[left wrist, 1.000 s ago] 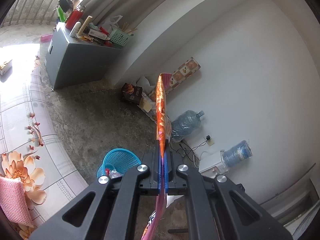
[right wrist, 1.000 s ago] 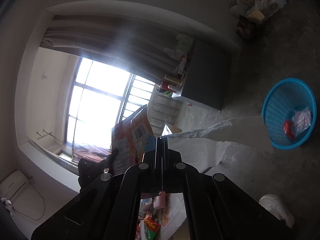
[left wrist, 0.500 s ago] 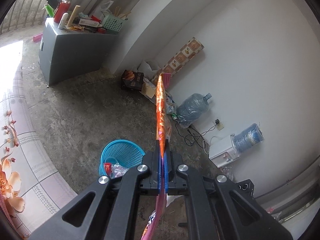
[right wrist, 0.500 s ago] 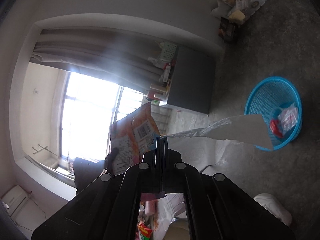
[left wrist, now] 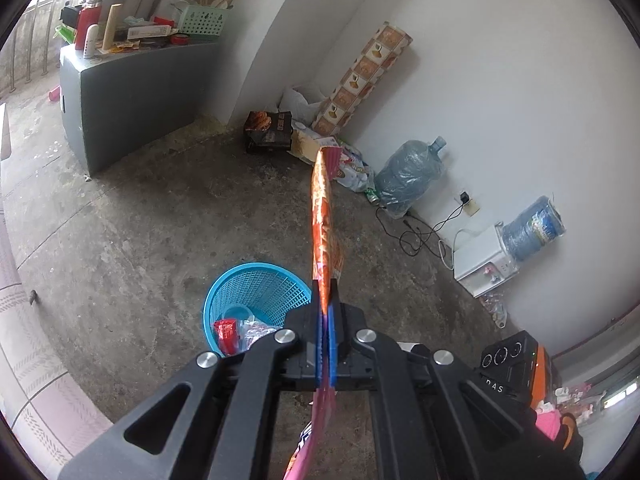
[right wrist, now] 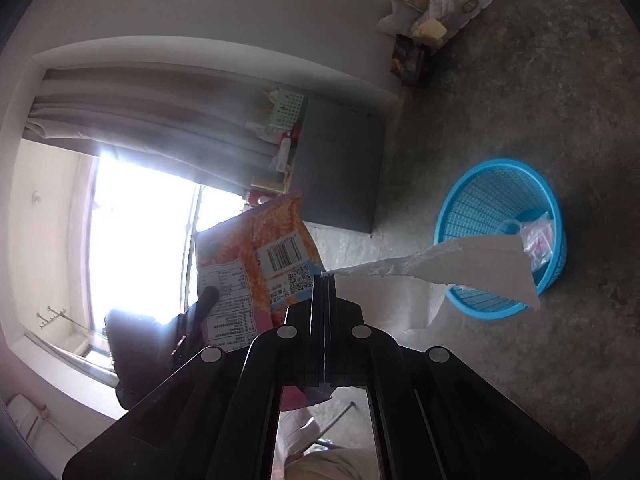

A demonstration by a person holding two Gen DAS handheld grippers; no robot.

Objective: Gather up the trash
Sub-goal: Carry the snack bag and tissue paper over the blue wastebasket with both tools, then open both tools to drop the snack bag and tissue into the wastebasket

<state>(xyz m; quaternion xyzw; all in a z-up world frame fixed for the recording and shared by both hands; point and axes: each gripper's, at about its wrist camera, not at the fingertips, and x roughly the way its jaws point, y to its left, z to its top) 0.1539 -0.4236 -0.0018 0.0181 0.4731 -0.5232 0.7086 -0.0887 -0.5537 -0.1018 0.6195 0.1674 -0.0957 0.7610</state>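
Note:
My left gripper (left wrist: 327,292) is shut on an orange snack wrapper (left wrist: 323,216), seen edge-on and sticking up from the blue pads. Just left of it on the concrete floor stands the blue mesh basket (left wrist: 256,284) with a red packet and clear plastic inside. In the right wrist view my right gripper (right wrist: 324,280) is shut on a white tissue (right wrist: 460,264) that trails right in front of the blue basket (right wrist: 480,196). The same orange wrapper (right wrist: 256,256) shows to its left, held by the other gripper (right wrist: 208,300).
A grey cabinet (left wrist: 132,80) loaded with bottles and a green crate stands at the back left. Against the white wall lie a dark box (left wrist: 268,130), bags, a water jug (left wrist: 408,172), cables and a white dispenser (left wrist: 484,260). A patterned mat edges the floor at left.
Both grippers sank toward the floor with their loads. The basket now lies closer to the left gripper and larger in the right wrist view; the tissue hangs in front of it.

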